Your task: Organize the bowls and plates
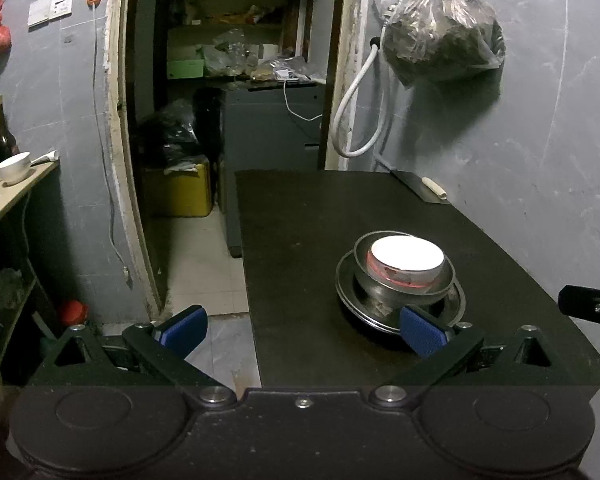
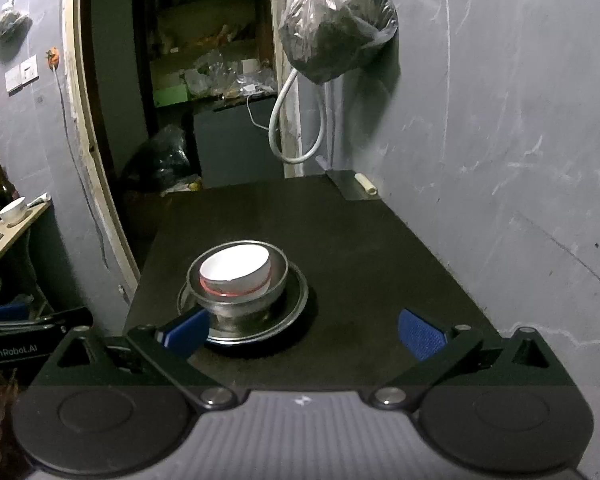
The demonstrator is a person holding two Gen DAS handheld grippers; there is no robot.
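- Plates and bowls sit as one stack right of centre in the left wrist view and left of centre in the right wrist view, on the dark counter (image 1: 300,240).
- Counter: its black top fills the middle of both frames and runs back to the grey wall (image 1: 540,140); a doorway (image 1: 228,80) opens at upper centre.
- Plastic bag (image 1: 444,36) hangs on the wall at upper right, above the counter's far corner.
- Left tongs (image 1: 302,330) are spread wide at the lower middle of their frame, holding nothing; the right blue pad overlaps the stack's near rim in the picture, though I cannot tell whether it touches.
- Right tongs (image 2: 302,332) are likewise spread and empty, with the left pad in front of the stack's near edge.
- Metal plate (image 1: 348,292) lies at the bottom of the stack.
- Metal bowl (image 1: 384,288) stands on that plate.
- White bowl (image 1: 407,256), with a red band low on its side, is nested in the metal bowl.
- White cup (image 1: 14,166) stands on a pale shelf at the left edge.
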